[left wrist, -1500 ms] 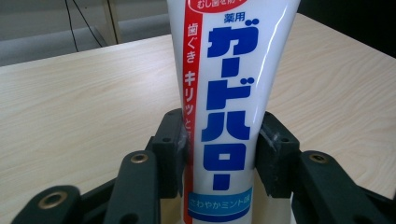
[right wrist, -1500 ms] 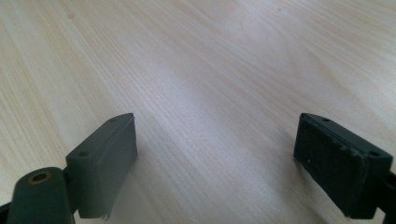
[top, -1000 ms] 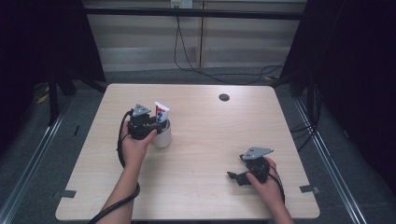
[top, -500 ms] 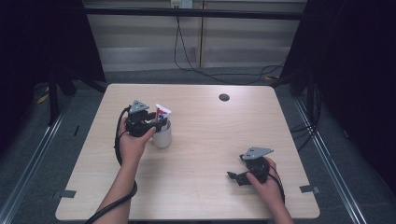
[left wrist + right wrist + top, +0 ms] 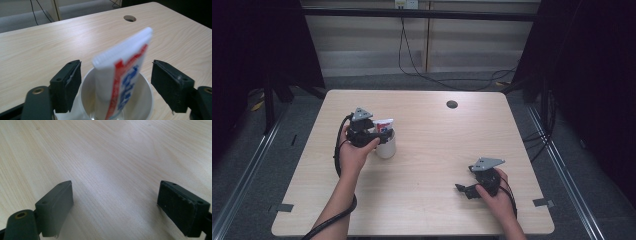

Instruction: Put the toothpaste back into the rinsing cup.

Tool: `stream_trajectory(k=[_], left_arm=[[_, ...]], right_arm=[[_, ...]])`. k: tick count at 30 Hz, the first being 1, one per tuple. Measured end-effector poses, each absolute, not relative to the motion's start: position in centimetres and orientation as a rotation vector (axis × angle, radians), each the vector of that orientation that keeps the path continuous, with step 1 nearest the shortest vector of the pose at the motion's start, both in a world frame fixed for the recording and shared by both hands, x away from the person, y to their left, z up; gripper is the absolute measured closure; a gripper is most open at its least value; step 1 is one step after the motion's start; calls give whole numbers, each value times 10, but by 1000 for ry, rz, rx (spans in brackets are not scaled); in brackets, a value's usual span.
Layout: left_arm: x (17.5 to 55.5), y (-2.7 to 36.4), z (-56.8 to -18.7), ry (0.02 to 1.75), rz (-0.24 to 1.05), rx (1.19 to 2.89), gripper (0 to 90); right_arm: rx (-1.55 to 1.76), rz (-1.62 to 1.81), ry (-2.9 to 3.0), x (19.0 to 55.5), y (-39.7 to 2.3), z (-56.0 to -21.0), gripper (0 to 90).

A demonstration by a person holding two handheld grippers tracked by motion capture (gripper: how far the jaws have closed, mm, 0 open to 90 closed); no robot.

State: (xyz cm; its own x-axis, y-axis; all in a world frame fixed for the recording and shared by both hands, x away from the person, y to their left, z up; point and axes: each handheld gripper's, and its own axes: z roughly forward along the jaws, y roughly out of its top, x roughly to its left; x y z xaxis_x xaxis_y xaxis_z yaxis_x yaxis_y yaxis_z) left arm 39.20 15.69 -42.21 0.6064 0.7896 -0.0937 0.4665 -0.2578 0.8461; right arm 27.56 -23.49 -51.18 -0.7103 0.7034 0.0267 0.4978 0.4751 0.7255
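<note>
1. the pale wood-grain rectangular table [image 5: 427,200] has rounded corners and a small dark round cable hole [image 5: 452,104] near its far edge; the same hole shows in the left gripper view, beyond the tube.
2. grey strips of tape [image 5: 284,207] sit at the table's near left corner and near right corner.
3. grey carpeted floor [image 5: 377,80] surrounds the table, with black cables [image 5: 412,60] trailing across it from a beige panelled wall [image 5: 362,35] at the back.
4. dark curtains [image 5: 257,45] hang on both sides of the room, and metal floor rails [image 5: 249,165] run along the left and right of the table.
5. a white round cup [image 5: 386,145] stands upright on the left-centre of the table, holding a white squeezable tube with red and blue print [image 5: 123,72] that leans inside it with its crimped end up.
6. the left gripper [image 5: 116,82], held in the person's left hand [image 5: 354,155], has its black jaws spread, one on either side of the cup's rim, touching neither the tube nor, as far as can be told, the cup.
7. the right gripper [image 5: 468,189], held in the person's right hand [image 5: 494,192], is near the table's near right part, well apart from the cup; in the right gripper view its jaws are spread wide over bare wood.
</note>
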Motion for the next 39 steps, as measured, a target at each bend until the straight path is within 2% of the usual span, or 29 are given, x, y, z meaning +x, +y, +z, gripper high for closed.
stream_trajectory(k=[6,39], left_arm=[[391,158,-420,1003,448,1911,205],[378,179,-419,1037,437,1920,197]], right_arm=[[1026,1070,2450,276,-235,-512,127],[1025,1069,2451,276,-235,-512,127]])
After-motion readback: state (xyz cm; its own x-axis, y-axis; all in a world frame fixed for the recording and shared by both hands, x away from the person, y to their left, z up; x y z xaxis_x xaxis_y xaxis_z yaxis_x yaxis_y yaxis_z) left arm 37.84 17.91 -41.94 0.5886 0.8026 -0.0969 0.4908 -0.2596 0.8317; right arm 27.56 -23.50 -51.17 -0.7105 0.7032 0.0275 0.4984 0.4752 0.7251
